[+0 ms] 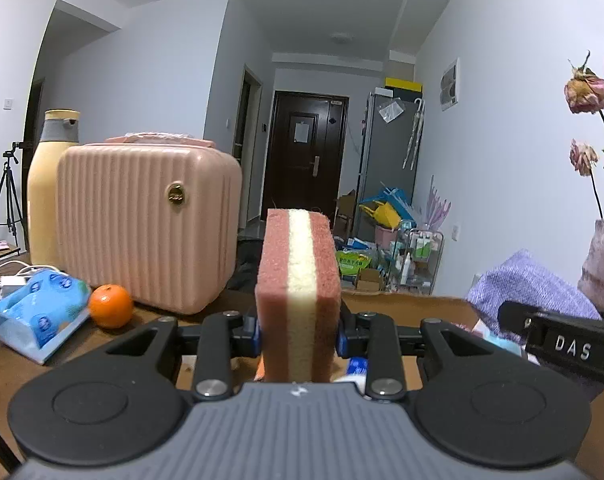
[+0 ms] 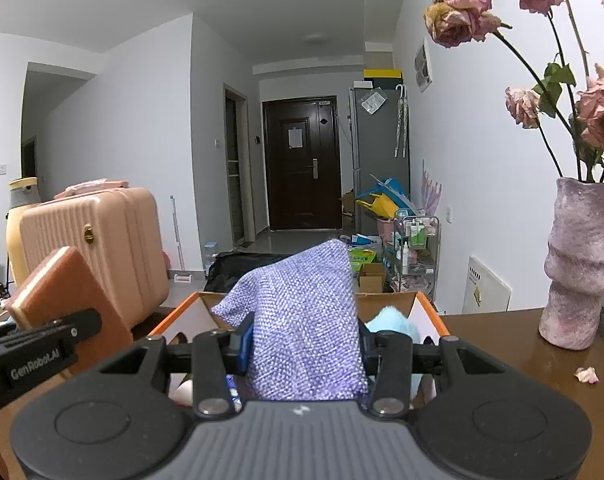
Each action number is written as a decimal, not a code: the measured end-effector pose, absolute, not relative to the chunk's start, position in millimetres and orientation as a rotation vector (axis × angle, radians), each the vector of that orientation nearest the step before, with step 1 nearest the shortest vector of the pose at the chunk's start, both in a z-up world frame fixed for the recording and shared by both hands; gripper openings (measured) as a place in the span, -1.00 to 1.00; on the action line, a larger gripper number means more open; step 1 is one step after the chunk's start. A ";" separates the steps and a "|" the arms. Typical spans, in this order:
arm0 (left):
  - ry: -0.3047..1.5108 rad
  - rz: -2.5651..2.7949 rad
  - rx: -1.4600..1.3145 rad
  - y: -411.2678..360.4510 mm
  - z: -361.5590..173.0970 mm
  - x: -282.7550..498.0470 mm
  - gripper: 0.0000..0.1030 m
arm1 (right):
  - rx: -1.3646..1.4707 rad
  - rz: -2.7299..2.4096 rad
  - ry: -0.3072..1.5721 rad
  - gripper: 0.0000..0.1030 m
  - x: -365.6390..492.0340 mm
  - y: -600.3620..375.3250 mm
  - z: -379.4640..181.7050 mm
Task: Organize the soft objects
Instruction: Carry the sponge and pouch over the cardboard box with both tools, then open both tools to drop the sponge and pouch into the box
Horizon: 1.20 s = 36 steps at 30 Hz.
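if the left gripper (image 1: pixel 300 336) lets go early, the sponge (image 1: pixel 298 292) it squeezes may miss the box (image 2: pixel 431 312) and bounce on the table (image 2: pixel 501 344). it stands tall, long side up. the right gripper (image 2: pixel 302 344) holds a purple cloth (image 2: pixel 302 320) above the box.
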<state>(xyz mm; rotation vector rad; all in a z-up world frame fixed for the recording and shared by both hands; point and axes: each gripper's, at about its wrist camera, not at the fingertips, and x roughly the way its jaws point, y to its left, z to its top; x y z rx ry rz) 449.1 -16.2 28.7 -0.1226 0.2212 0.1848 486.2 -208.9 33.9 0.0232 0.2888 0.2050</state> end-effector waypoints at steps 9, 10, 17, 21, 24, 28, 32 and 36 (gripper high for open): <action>0.223 0.180 -0.146 -24.7 29.4 490.3 -0.39 | 0.008 0.203 0.300 -0.14 521.6 -212.7 35.5; 0.223 0.180 -0.147 -25.3 29.1 494.1 -0.39 | 0.005 0.204 0.301 -0.14 524.4 -212.6 35.3; 0.218 0.179 -0.160 -29.7 30.2 517.5 -0.39 | -0.005 0.194 0.291 -0.14 541.3 -212.6 38.6; 0.215 0.184 -0.166 -31.8 30.5 531.1 -0.39 | -0.008 0.188 0.307 -0.14 555.2 -211.8 35.9; 0.217 0.183 -0.172 -34.2 28.9 543.2 -0.39 | -0.014 0.172 0.321 -0.14 567.4 -211.8 31.7; 0.236 0.175 -0.165 -40.5 23.0 560.2 -0.39 | -0.001 0.169 0.363 -0.15 583.6 -215.1 24.0; 0.272 0.157 -0.163 -45.0 15.0 576.5 -0.39 | 0.014 0.171 0.381 -0.15 591.9 -218.3 17.8; 0.294 0.161 -0.132 -49.1 7.2 582.4 -0.39 | 0.022 0.183 0.401 -0.15 595.4 -219.4 13.3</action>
